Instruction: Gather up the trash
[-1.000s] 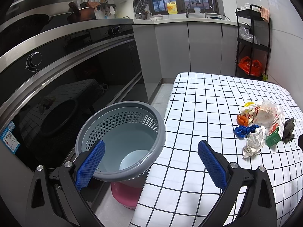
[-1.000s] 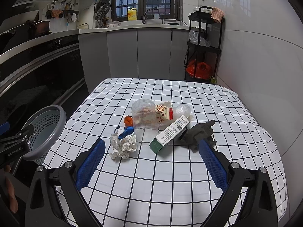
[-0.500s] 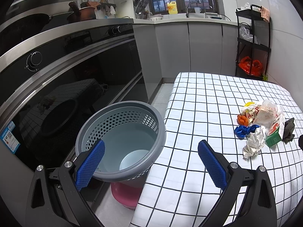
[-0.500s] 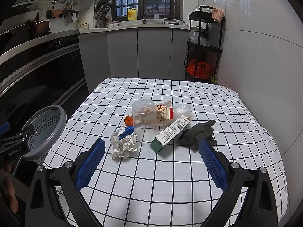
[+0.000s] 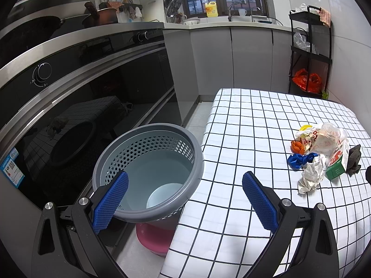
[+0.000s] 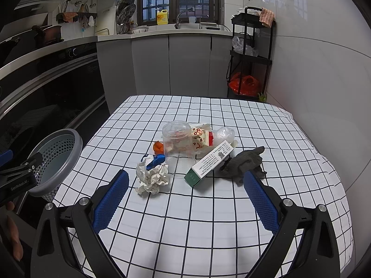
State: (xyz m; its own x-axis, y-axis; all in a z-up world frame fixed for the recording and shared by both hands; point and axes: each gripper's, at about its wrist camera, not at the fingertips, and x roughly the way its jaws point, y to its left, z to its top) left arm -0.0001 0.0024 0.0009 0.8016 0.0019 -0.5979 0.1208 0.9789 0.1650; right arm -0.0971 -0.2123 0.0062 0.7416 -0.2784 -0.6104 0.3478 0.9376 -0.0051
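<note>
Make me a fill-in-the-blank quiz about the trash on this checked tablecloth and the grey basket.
1. The grey perforated basket holds ____ trash so far.
2. Both the left gripper and the right gripper are ____.
3. The crumpled white paper ball lies nearest the right gripper's ____ finger.

Missing words: no; open; left

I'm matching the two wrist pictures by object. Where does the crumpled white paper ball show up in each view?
Left wrist view: crumpled white paper ball at the far right, in front of the green-ended carton.
Right wrist view: the ball lies left of centre, at the near left edge of the trash pile.
Shared landmark: the grey perforated basket beside the table.
</note>
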